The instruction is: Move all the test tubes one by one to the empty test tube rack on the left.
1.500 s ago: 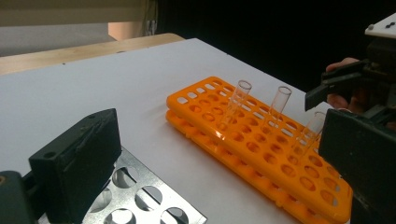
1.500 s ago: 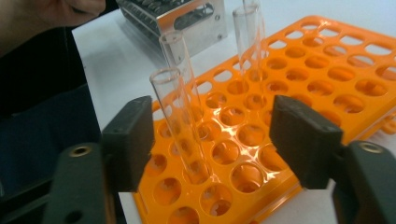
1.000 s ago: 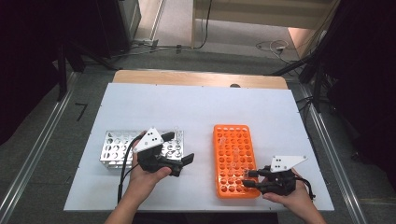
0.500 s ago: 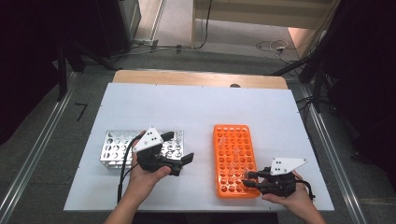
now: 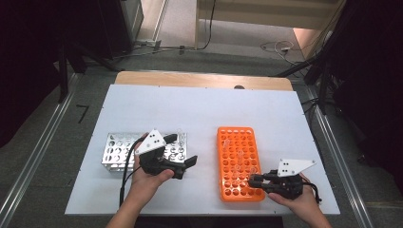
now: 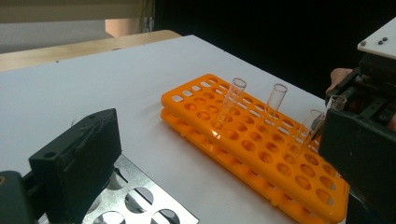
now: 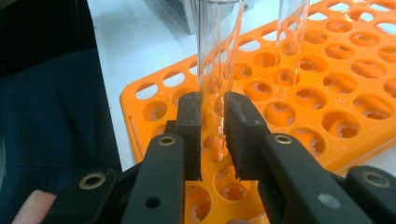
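An orange tube rack (image 5: pixel 236 164) lies right of the table's centre, with three clear tubes (image 6: pixel 232 100) standing in it. My right gripper (image 5: pixel 253 180) sits at the rack's near right corner. Its jaws are shut on a fourth clear test tube (image 7: pixel 217 56), which stands upright with its foot in a hole of the orange rack (image 7: pixel 327 98). My left gripper (image 5: pixel 184 148) hovers beside the metal tube rack (image 5: pixel 116 152), with its jaws wide open and nothing between them. The left gripper view looks across at the held tube (image 6: pixel 334 105).
The white table top (image 5: pixel 199 114) stretches far beyond both racks. A clear tube (image 5: pixel 179 134) stands at the metal rack's far right corner. A wooden strip (image 5: pixel 204 80) runs along the table's far edge. Metal rails and cables lie on the floor.
My right gripper has shifted slightly toward the near right with the tube in it. The left gripper has stayed where it was, still open.
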